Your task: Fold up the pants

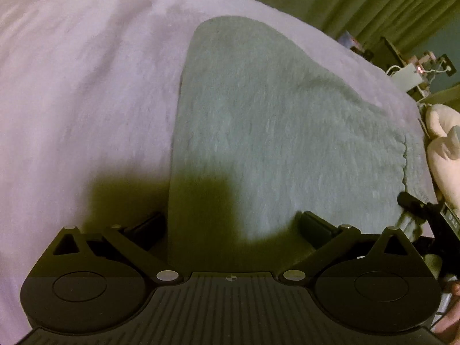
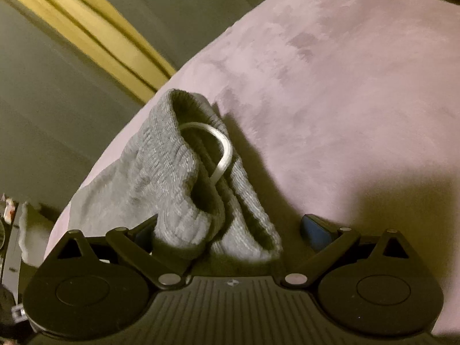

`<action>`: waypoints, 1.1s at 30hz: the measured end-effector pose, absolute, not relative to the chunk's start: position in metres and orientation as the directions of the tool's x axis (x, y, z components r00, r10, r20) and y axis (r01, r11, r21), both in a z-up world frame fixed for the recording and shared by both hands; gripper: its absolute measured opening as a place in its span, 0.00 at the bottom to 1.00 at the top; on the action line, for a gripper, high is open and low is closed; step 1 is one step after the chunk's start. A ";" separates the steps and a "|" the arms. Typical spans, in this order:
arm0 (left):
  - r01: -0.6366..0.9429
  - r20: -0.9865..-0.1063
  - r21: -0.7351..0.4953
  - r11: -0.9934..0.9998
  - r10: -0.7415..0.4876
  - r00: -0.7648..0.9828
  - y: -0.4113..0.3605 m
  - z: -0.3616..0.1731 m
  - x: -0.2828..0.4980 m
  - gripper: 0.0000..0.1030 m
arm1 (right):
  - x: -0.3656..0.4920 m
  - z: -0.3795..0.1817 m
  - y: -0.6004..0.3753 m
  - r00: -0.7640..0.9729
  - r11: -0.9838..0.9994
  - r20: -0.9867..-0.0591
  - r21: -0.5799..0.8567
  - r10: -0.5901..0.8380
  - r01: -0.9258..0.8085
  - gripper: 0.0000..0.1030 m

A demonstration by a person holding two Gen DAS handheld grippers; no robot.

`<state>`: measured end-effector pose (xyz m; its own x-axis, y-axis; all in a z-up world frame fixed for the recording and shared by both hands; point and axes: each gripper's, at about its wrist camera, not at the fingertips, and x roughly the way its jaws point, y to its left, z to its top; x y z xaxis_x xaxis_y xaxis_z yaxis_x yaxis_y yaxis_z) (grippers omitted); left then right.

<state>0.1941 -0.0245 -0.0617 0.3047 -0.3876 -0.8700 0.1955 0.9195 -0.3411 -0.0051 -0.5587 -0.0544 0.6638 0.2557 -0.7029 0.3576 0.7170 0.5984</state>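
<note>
Grey pants [image 1: 258, 132] lie flat on a pink bed cover [image 1: 86, 100] in the left wrist view, stretching away from me. My left gripper [image 1: 231, 224] is open just above the near part of the pants, its fingers [image 1: 314, 225] wide apart, one on each side of the left fabric edge. In the right wrist view the ribbed waistband [image 2: 184, 178] of the pants is bunched up, with a white drawstring [image 2: 221, 149] looping out. My right gripper [image 2: 227, 230] is open, and the waistband sits between its jaws against the left finger. The right gripper [image 1: 417, 207] also shows at the left view's right edge.
The pink cover [image 2: 345, 86] fills most of both views. Green curtains [image 1: 359, 0] and a yellow strip [image 2: 100, 37] hang behind the bed. Cluttered items with cables [image 1: 414, 72] stand at the far right. A pale plush object [image 1: 442, 132] lies at the bed's right edge.
</note>
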 end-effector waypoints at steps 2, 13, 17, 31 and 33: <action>0.204 -0.874 -0.339 0.919 -0.387 0.292 -0.028 -0.062 0.199 1.00 | 0.001 -0.055 -0.565 0.646 0.724 -0.701 0.610 0.303 0.322 0.96; 0.324 -0.861 -0.368 0.872 -0.451 0.236 -0.042 -0.071 0.219 1.00 | 0.022 -0.086 -0.632 0.560 0.525 -0.488 0.844 0.669 0.109 0.96; 0.309 -0.828 -0.451 0.837 -0.522 0.206 -0.043 -0.073 0.234 1.00 | 0.029 -0.098 -0.646 0.579 0.395 -0.392 0.910 0.715 0.127 0.96; 0.403 -0.819 -0.463 0.789 -0.555 0.147 -0.058 -0.090 0.251 1.00 | 0.086 -0.084 -0.584 0.448 0.522 -0.454 0.852 0.770 -0.034 0.96; 0.390 -0.815 -0.462 0.797 -0.554 0.167 -0.061 -0.091 0.252 1.00 | 0.086 -0.084 -0.583 0.456 0.530 -0.456 0.847 0.765 -0.043 0.96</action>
<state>0.2516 -0.0606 -0.0906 0.1671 -0.5544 -0.8153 0.3897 0.7968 -0.4619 0.0857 -0.5826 -0.0844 0.4555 0.7647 -0.4557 -0.0433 0.5304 0.8467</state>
